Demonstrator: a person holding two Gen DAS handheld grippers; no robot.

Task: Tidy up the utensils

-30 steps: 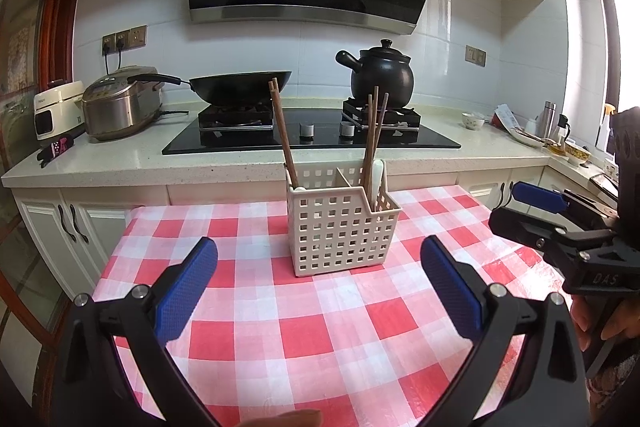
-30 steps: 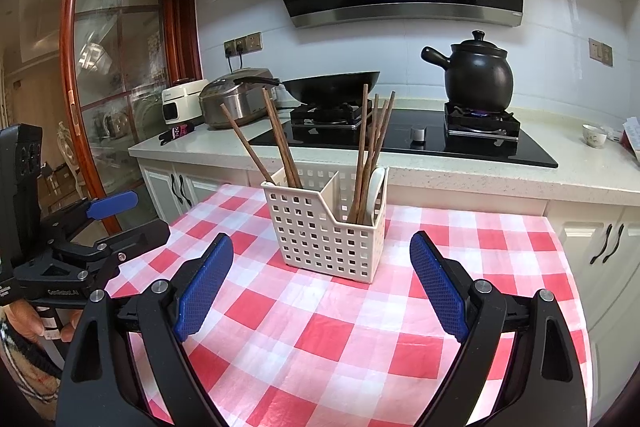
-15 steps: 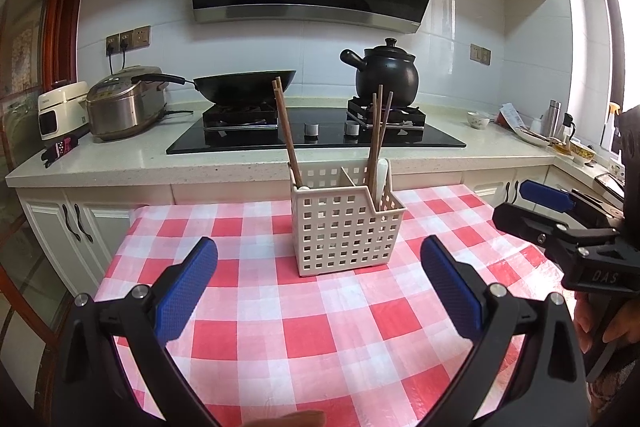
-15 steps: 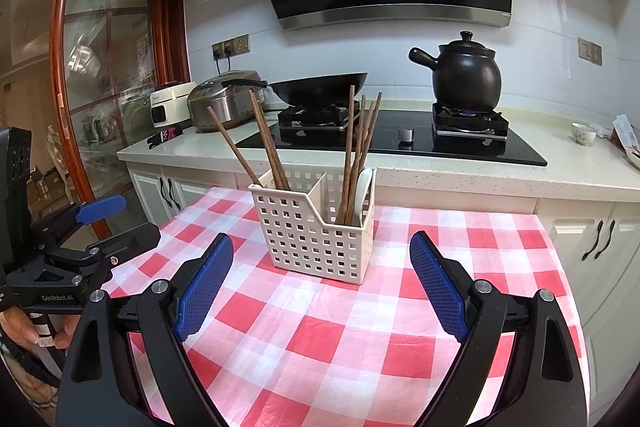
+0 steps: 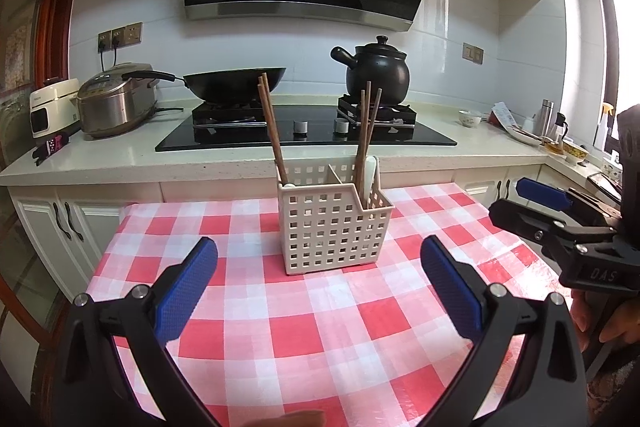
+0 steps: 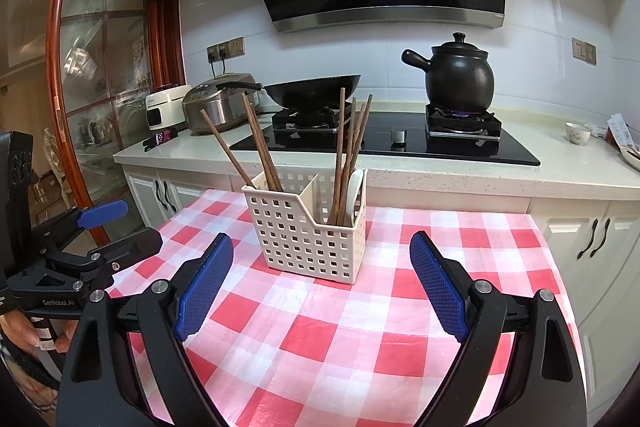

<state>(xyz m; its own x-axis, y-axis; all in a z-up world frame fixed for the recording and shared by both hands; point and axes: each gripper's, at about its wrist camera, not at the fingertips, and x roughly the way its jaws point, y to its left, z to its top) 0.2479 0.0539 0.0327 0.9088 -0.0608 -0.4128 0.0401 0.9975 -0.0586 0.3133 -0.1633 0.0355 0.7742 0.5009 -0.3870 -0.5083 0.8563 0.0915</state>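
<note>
- A white slotted caddy [image 5: 334, 227] is seen standing upright on the checked cloth of the bench [image 5: 280, 327], a divider splitting it into two compartments.
- Brown chopsticks [image 6: 256, 147] are found leaning out of the left compartment; more chopsticks [image 6: 352, 155] are stood in the right one beside a white spoon [image 6: 354, 187]. A second pale spoon-like piece low in the left compartment is suspected; it cannot be made out clearly.
- No loose utensil is seen on the cloth. The scene would fit utensils already sorted into the caddy, or a mixed lot yet to be re-sorted between compartments; this cannot be settled.
- Handling, as judged: chopsticks are taken to be light, stiff, thin and smooth, likely to roll or pivot in a grip. A pinch on the upper shaft, well above the rim, would be favoured. The spoon looks glazed and slippery, perhaps brittle; its exposed handle top is the only reachable part. The caddy is judged light and easily tipped or slid.
- The left hand-held gripper [image 5: 320, 291] is held low over the cloth, near the caddy, pointed at it, pads wide apart, nothing between them.
- The right hand-held gripper [image 6: 324, 287] is posed likewise from the other side, pads spread wide, nothing held.
</note>
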